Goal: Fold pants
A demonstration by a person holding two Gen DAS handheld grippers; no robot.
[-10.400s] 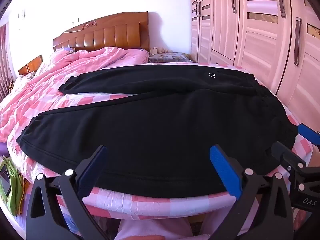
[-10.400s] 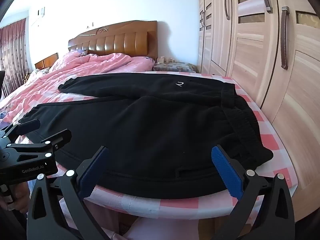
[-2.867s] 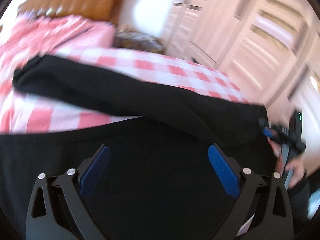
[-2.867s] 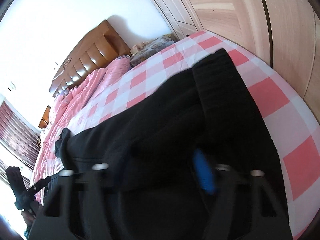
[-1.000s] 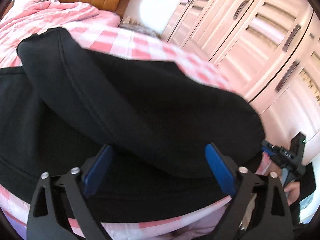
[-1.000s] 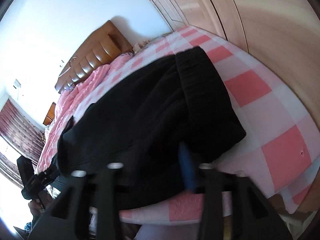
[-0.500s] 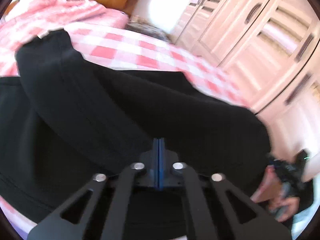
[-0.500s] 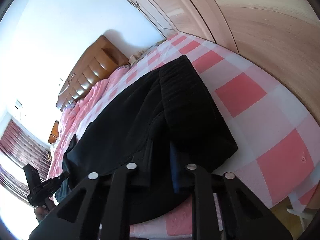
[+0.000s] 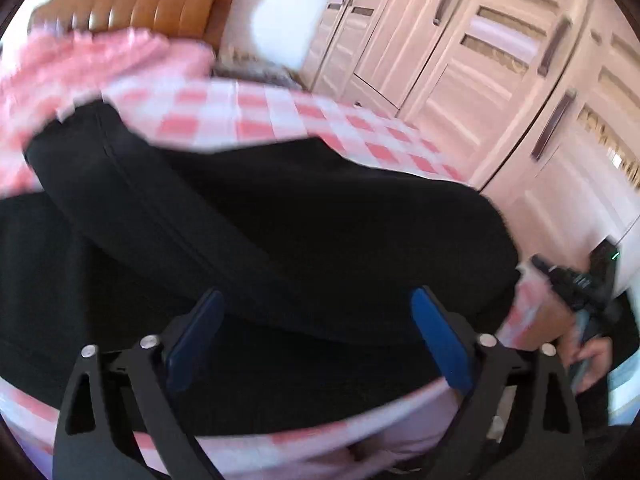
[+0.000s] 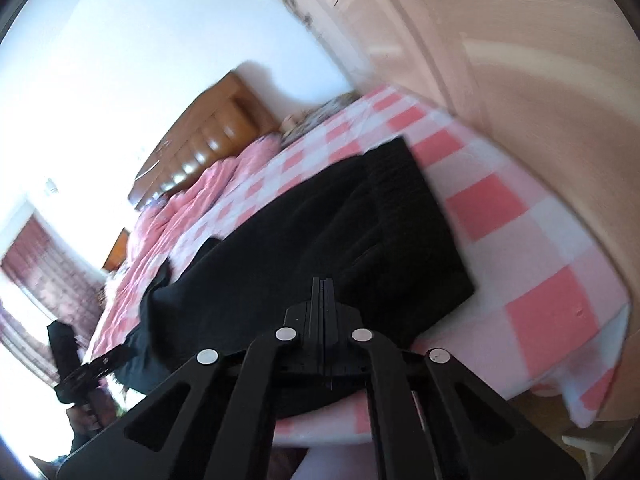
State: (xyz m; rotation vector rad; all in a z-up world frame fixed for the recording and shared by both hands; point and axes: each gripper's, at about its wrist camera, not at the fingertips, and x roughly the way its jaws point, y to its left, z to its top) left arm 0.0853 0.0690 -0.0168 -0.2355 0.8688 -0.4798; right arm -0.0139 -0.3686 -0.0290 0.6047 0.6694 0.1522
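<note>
The pants (image 9: 280, 216) are spread on the checked bedsheet (image 9: 248, 116) at the near edge of the bed. 1 leg is laid diagonally over the other, from the cuff at upper left toward the waist at right.

In the left wrist view, the left gripper (image 9: 316, 336) is held over the lower part of the garment. Its jaws have just been opening and stand wide apart; nothing is held, and dark cloth is seen below the gap, not pressed by the pads.

In the right wrist view, the right gripper (image 10: 322, 300) is positioned over the waist end of the pants (image 10: 360, 240). Its jaws have just been closing and are now brought fully together. No cloth is seen pinched between them, though black fingers against black fabric make this hard to confirm.

Risks judged from this layout:
- The upper leg is not aligned with the lower leg. If the next fold is made without squaring them, a skewed bundle is likely.
- The near hem is close to the mattress edge. A pull toward the person could drag the garment off the bed.
- If only 1 layer is caught, the stacked legs may be separated.

Both views are motion-blurred. The left cuff region is smeared, and the seams and layer edges cannot be traced. The wardrobe (image 9: 500, 80) is cropped at right.
</note>
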